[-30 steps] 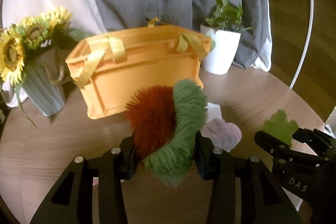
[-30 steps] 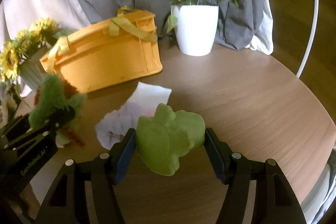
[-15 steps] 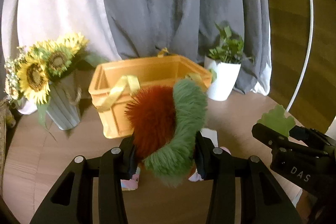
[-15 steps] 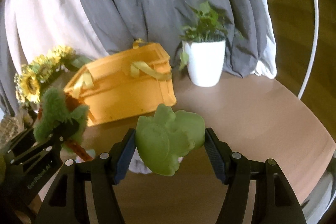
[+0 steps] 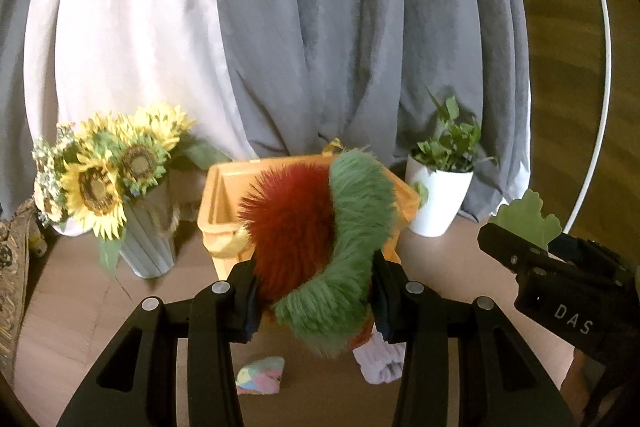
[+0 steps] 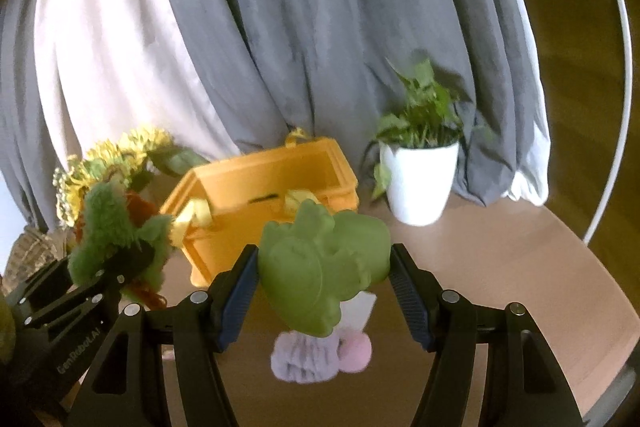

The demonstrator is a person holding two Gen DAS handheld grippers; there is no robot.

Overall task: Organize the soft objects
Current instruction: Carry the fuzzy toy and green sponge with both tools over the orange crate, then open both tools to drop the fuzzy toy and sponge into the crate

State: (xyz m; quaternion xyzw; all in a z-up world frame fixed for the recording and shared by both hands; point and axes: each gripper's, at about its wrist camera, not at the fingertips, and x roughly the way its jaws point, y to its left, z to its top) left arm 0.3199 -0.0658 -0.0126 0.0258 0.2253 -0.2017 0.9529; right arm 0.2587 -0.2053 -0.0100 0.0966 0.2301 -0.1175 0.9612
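The left hand-held gripper [image 5: 316, 301] is pinching a furry red and green plush toy [image 5: 320, 239] in the air, in front of the orange storage box [image 5: 224, 195]. The right hand-held gripper [image 6: 324, 289] is pinching a smooth green soft toy [image 6: 324, 259] above the bench [image 6: 500, 267], over a lilac fluffy item [image 6: 304, 359] lying there.

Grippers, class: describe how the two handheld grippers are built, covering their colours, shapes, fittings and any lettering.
Both are matt black, with angular cut-out arms joined by round silver pins. The left gripper has dark pads on its fingers; seen from the right wrist view, its side carries white lettering, partly legible. The right gripper has ribbed blue pads on its fingers, and its body reads "DAS" in the left wrist view. No cables or sleeves show.
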